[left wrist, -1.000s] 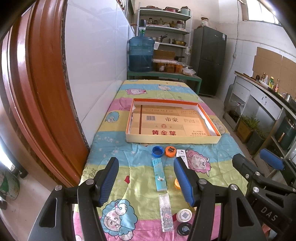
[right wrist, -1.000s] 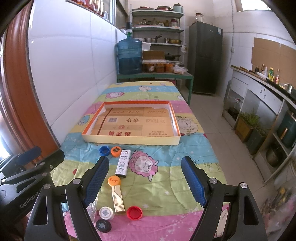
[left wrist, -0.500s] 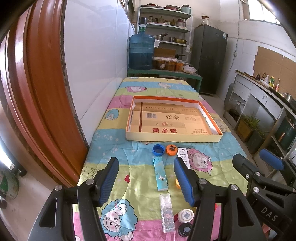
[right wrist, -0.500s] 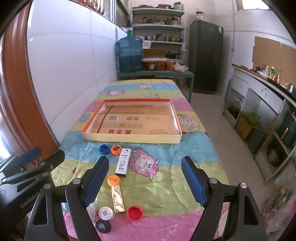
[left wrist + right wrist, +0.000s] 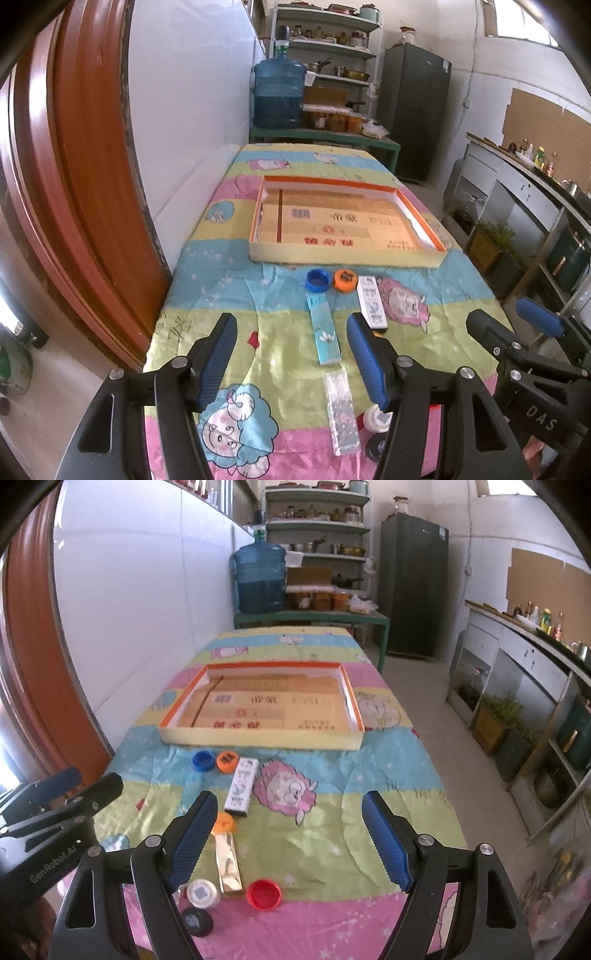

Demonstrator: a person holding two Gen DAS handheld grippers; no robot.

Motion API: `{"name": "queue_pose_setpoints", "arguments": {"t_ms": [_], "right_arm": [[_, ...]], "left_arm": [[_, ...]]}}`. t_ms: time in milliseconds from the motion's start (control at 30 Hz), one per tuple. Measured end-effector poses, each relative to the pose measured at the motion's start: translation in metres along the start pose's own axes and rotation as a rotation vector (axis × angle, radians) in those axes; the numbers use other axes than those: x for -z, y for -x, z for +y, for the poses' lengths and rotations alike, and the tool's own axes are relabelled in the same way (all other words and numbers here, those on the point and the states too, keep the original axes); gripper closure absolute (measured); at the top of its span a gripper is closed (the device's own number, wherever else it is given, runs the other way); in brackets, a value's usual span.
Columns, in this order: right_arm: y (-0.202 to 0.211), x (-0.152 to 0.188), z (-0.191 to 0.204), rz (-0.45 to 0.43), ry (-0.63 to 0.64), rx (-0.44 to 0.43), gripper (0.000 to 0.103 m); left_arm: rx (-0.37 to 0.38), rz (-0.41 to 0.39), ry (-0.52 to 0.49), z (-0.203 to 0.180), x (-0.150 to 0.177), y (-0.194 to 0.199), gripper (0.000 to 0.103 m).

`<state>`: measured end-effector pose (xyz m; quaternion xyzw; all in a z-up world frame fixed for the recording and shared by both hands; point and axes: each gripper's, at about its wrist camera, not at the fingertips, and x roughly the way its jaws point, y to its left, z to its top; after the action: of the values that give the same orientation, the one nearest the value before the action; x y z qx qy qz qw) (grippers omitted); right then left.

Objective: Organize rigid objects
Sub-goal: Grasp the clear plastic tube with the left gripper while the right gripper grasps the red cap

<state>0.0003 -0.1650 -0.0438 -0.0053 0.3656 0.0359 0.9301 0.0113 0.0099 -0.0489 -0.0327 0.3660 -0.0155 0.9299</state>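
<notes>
Fingers, left view: your left gripper is spread wide with nothing between its blue pads; it hangs above the near end of the table.
Hidden, left view: your right finger covers part of an orange cap, of which only a sliver shows. The white cap and black cap below it are half cut off by the same finger.
Loose items, left view: a blue cap and an orange cap lie side by side just in front of the box. A light blue flat pack lies lengthwise between your fingers, a clear speckled pack nearer you, a white pack to the right.
Container, left view: the shallow orange-rimmed box sits mid-table; inside you see only flat printed cardboard lining, none of the loose items.
Other gripper, left view: your right gripper shows at the right edge, only partly in frame.
Fingers, right view: your right gripper is also wide apart and holds nothing.
Hidden, right view: your left finger overlaps the second orange cap; the clear pack is almost wholly behind it. Print on the packs is too blurred to read.
Loose items, right view: a gold pack, white cap, black cap and red cap cluster near the table's front edge.
Container, right view: the box again holds just its cardboard lining.
</notes>
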Motion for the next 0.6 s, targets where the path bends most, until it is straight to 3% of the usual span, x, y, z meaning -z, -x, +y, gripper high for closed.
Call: {"name": "queue_pose_setpoints", "arguments": {"t_ms": [367, 600], "right_arm": [[-0.025, 0.054, -0.005, 0.113, 0.024, -0.019, 0.021], [-0.030, 0.071, -0.003, 0.135, 0.038, -0.055, 0.021]], "left_arm": [[0.057, 0.080, 0.000, -0.008, 0.040, -0.017, 0.041], [0.095, 0.164, 0.007, -0.020, 0.053, -0.043, 0.050]]}}
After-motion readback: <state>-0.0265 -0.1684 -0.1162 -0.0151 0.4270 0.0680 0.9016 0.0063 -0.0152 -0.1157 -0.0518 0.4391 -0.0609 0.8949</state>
